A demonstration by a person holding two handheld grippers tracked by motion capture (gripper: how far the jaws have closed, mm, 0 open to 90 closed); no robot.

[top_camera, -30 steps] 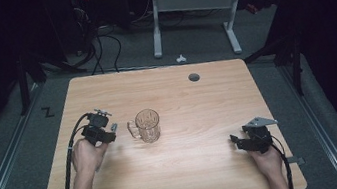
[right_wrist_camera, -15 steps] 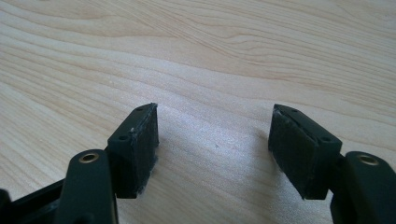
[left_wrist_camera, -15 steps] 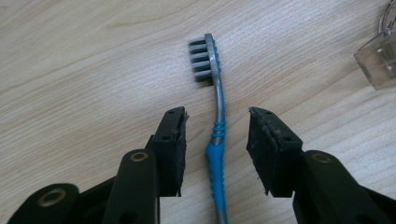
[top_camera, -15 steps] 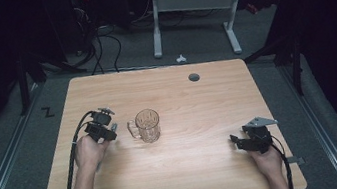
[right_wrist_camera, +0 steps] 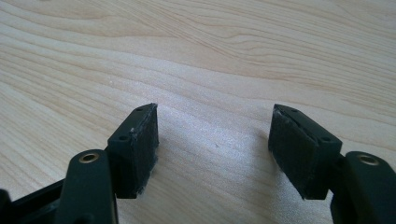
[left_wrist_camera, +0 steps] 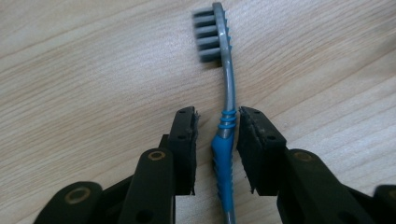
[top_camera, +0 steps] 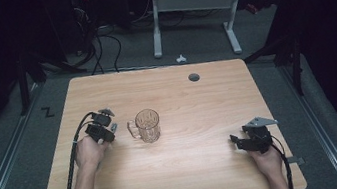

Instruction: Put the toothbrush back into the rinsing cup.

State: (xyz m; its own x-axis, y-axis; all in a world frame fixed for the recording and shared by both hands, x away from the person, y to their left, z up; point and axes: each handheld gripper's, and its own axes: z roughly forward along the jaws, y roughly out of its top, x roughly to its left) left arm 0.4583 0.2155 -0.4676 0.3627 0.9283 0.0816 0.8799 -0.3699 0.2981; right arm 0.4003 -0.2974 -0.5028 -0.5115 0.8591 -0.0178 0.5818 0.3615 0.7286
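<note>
From the high view, nearest me at about five o'clock on the wooden table (top_camera: 193,171), my right gripper (top_camera: 238,142) rests low over bare wood. In the right gripper view its jaws stand wide apart with nothing but wood grain between them.

At about nine o'clock, my left gripper (top_camera: 111,128) tips down toward the tabletop. In the left gripper view, its jaws have just been closing around a toothbrush (left_wrist_camera: 224,154) that lies on the wood. The blue ribbed grip sits between the two pads; the right pad (left_wrist_camera: 254,144) looks to be touching or just beside the handle, while the left pad (left_wrist_camera: 184,144) stands a little apart from it, so the squeeze is not complete. The grey neck runs on toward twelve o'clock of that view and ends in a grey bristle head, bristles facing nine o'clock.

Just past the left gripper, toward three o'clock from it, a clear glass mug (top_camera: 148,125) stands upright, handle toward the gripper. Farther, near one o'clock, a round grommet hole (top_camera: 194,77) is set in the tabletop.
</note>
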